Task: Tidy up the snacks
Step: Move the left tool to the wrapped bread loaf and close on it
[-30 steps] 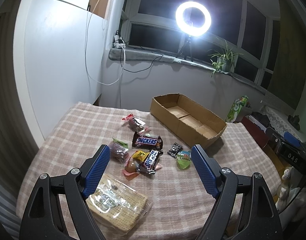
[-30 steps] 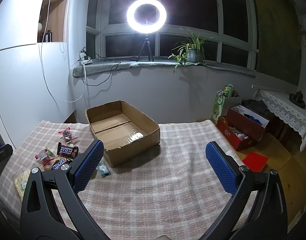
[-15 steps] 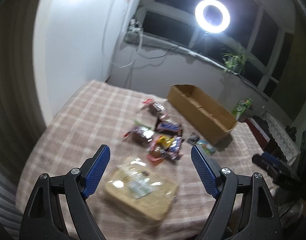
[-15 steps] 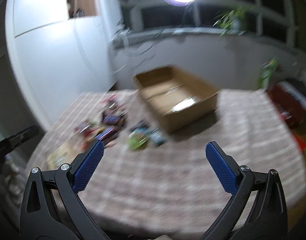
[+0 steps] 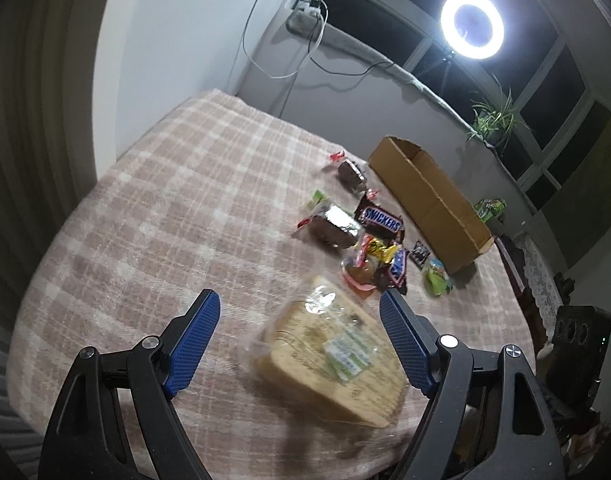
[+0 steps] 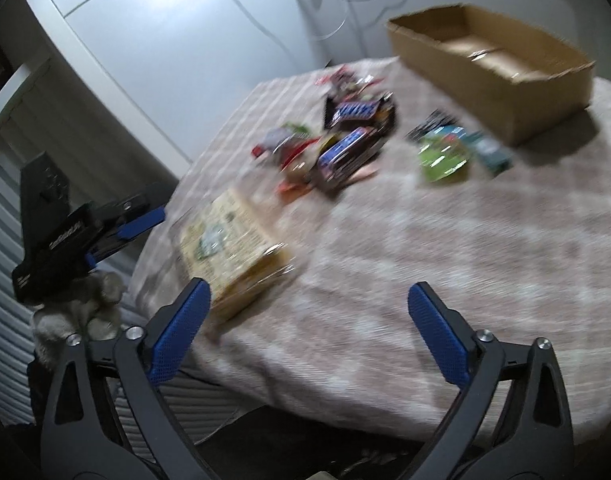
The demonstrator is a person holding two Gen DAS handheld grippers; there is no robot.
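The cracker pack (image 5: pixel 329 352) serves as the landmark: a flat, clear-wrapped block lying near the front edge of the checked tablecloth (image 5: pixel 177 208), the closest snack to both claws and so probably the 1st to be lifted. Left of it hangs the blue left finger of the left gripper (image 5: pixel 299 334), whose jaws stand wide apart and hold nothing; the pack lies on the cloth between the 2 pads and under them, and no pad presses on it. Behind the pack and a little right sit the loose sweets: a foil-wrapped cake (image 5: pixel 333 224), a Snickers bar (image 5: pixel 381 220) and a heap of small wrappers, bunched where they can be taken 1 at a time. Further right and behind them is the cardboard box (image 5: pixel 433 200), open-topped, with nothing visible inside, presumably the place meant for the snacks. In the right wrist view the right gripper (image 6: pixel 305 320) has its jaws spread nearly full, having just eased slightly inward with nothing between them; its left pad sits just by the pack's near corner.
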